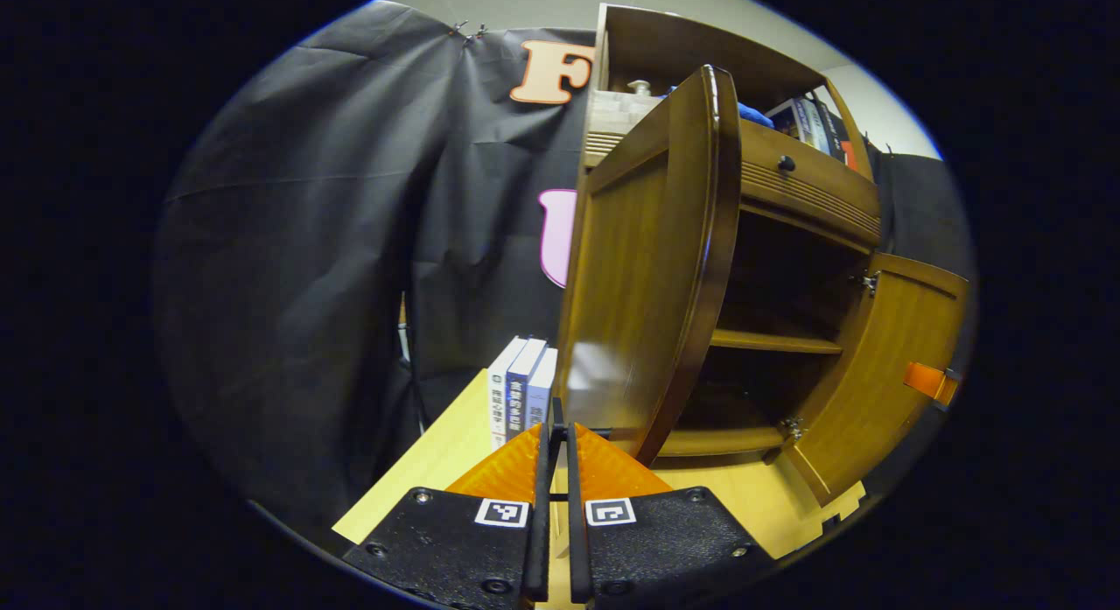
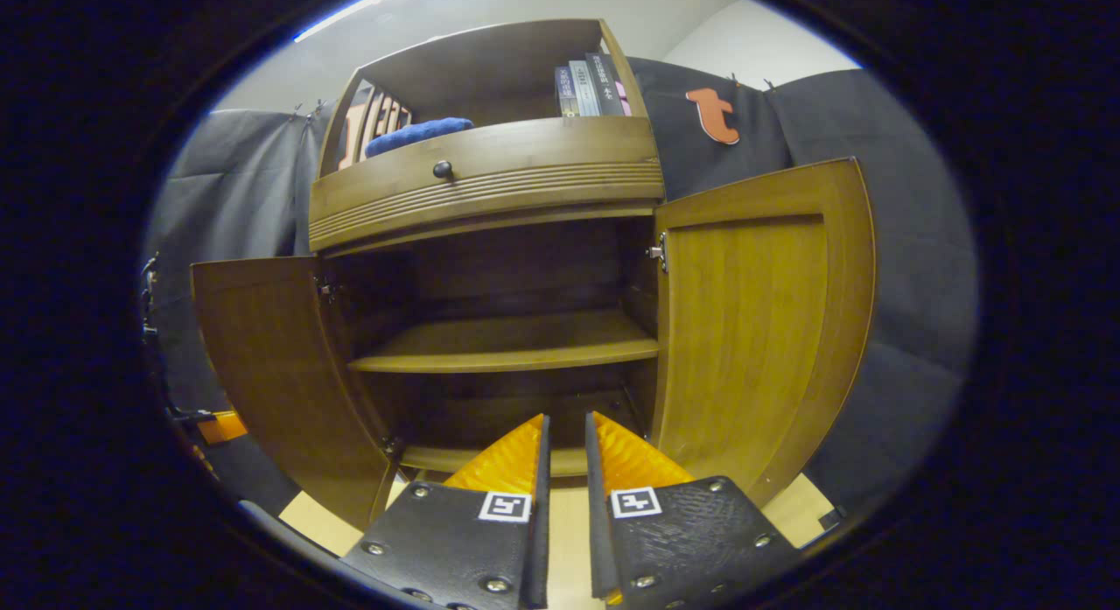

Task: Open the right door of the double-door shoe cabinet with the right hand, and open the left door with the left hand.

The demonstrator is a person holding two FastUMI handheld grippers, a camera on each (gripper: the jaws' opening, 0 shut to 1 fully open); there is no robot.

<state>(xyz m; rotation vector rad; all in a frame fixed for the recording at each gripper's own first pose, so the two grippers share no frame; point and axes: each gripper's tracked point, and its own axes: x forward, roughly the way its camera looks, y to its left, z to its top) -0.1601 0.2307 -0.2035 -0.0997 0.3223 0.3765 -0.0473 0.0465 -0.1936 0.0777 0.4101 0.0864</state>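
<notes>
The wooden shoe cabinet (image 2: pixel 490 190) stands on a pale table with both doors swung wide. In the right gripper view the left door (image 2: pixel 280 365) and the right door (image 2: pixel 752 330) flank the bare inner shelf (image 2: pixel 507 352). My right gripper (image 2: pixel 566 417) points at the open inside, shut but for a narrow slit, with nothing held. In the left gripper view the left door (image 1: pixel 647 269) is seen nearly edge-on, just beyond my left gripper (image 1: pixel 558 428), which is shut and holds nothing. The right door (image 1: pixel 892 365) stands open farther off, with part of the other gripper (image 1: pixel 932 382) beside it.
A drawer with a dark knob (image 2: pixel 442 169) sits above the doors. Books (image 2: pixel 591 85) and a blue cloth (image 2: pixel 416 133) lie on the top shelf. Three books (image 1: pixel 523 387) stand on the table (image 1: pixel 437 470) left of the cabinet. Black cloth walls surround the booth.
</notes>
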